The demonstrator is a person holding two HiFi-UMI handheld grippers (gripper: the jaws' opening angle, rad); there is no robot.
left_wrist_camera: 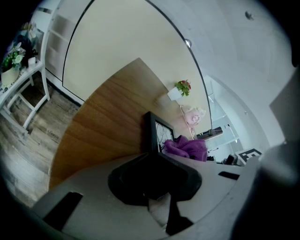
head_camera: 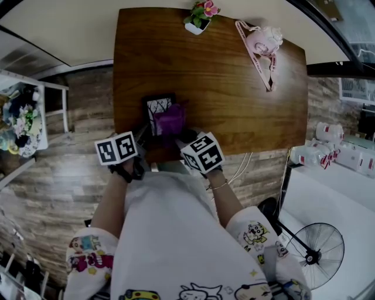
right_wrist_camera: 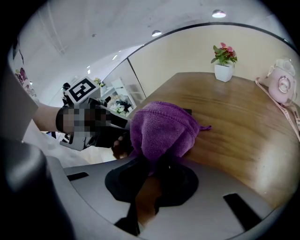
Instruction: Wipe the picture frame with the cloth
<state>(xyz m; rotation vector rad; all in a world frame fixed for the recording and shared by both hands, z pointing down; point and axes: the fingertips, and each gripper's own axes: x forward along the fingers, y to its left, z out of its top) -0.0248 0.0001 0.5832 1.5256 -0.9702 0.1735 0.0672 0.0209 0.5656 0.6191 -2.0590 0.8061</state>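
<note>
A small black picture frame point(head_camera: 158, 110) stands near the front edge of the wooden table point(head_camera: 234, 94). My left gripper point(head_camera: 142, 133) is shut on the frame's left edge; in the left gripper view the frame point(left_wrist_camera: 156, 133) rises straight out of the closed jaws point(left_wrist_camera: 152, 157). A purple cloth point(head_camera: 171, 120) covers the frame's right part. My right gripper point(head_camera: 180, 138) is shut on that cloth point(right_wrist_camera: 161, 129), which bunches over its jaws point(right_wrist_camera: 157, 161) and hides most of the frame. The cloth point(left_wrist_camera: 186, 147) also shows behind the frame in the left gripper view.
A potted flower point(head_camera: 201, 14) stands at the table's far edge, and a pink item with a long strap point(head_camera: 262, 41) lies at the far right. A floor fan point(head_camera: 313, 255) is at the lower right and a white shelf point(head_camera: 23, 117) at the left.
</note>
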